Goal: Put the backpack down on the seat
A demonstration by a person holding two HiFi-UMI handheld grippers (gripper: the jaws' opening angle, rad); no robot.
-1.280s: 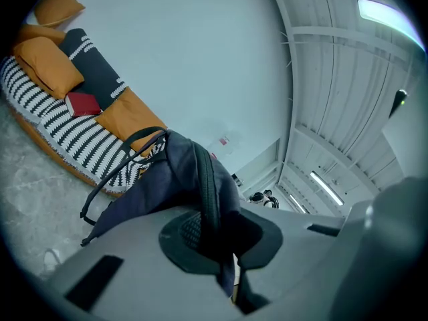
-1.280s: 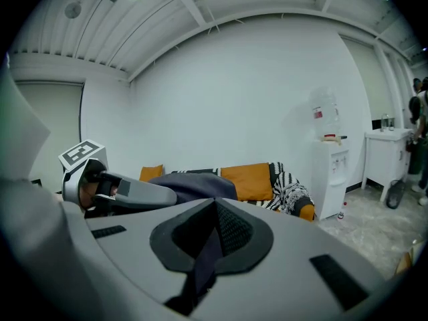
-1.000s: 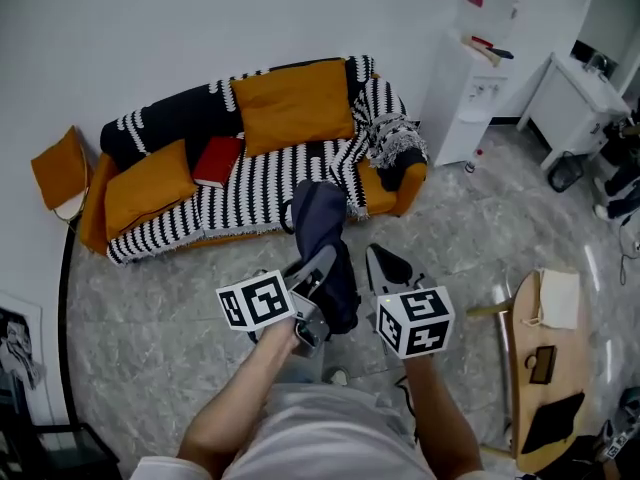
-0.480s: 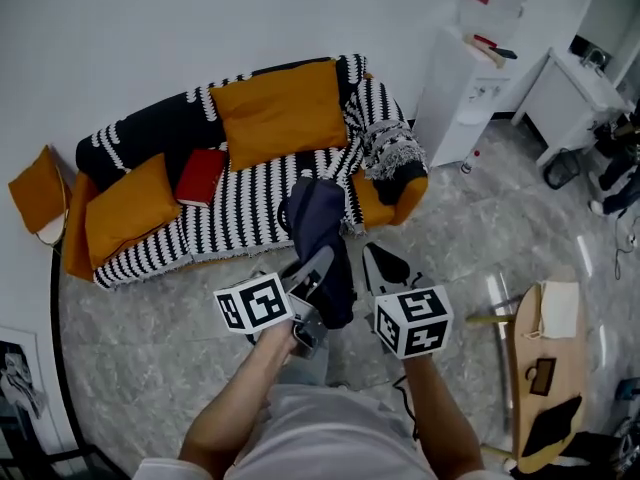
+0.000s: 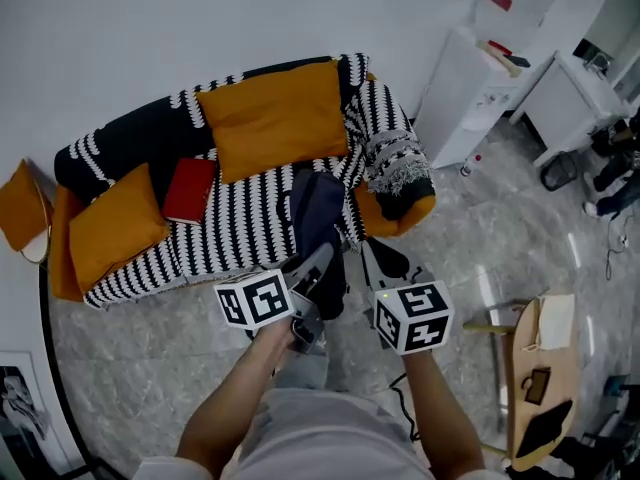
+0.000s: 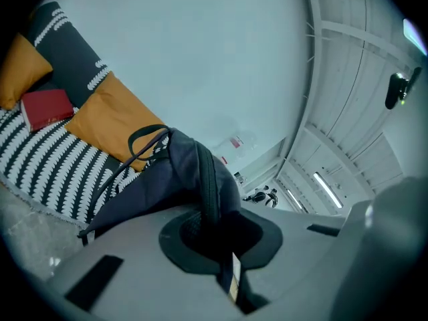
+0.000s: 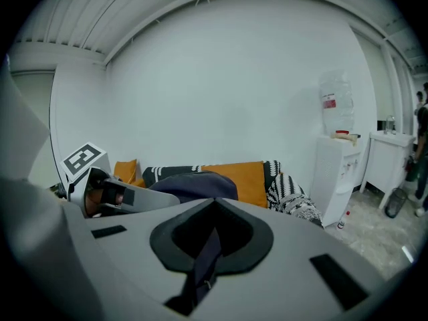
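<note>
The dark navy backpack [image 5: 318, 216] hangs in front of me, its top reaching over the front edge of the sofa seat [image 5: 240, 228], which is covered by a black-and-white striped blanket. My left gripper [image 5: 320, 263] is shut on the backpack's lower fabric; in the left gripper view the backpack [image 6: 180, 179] bulges out of the closed jaws of the left gripper [image 6: 221, 243]. My right gripper [image 5: 380, 260] is shut on a dark strap [image 7: 204, 259] of the backpack, which runs through its closed jaws. The backpack's body [image 7: 194, 184] shows beyond the left gripper.
Orange cushions [image 5: 275, 118] [image 5: 112, 226] and a red book [image 5: 188, 190] lie on the sofa. A grey knitted throw [image 5: 398, 158] drapes its right arm. A white water dispenser [image 5: 470, 83] stands to the right, and a wooden table [image 5: 540, 378] at lower right.
The sofa has drawn nearer in the head view. The backpack, still held by both grippers, has moved forward and now overlaps the seat's front edge.
</note>
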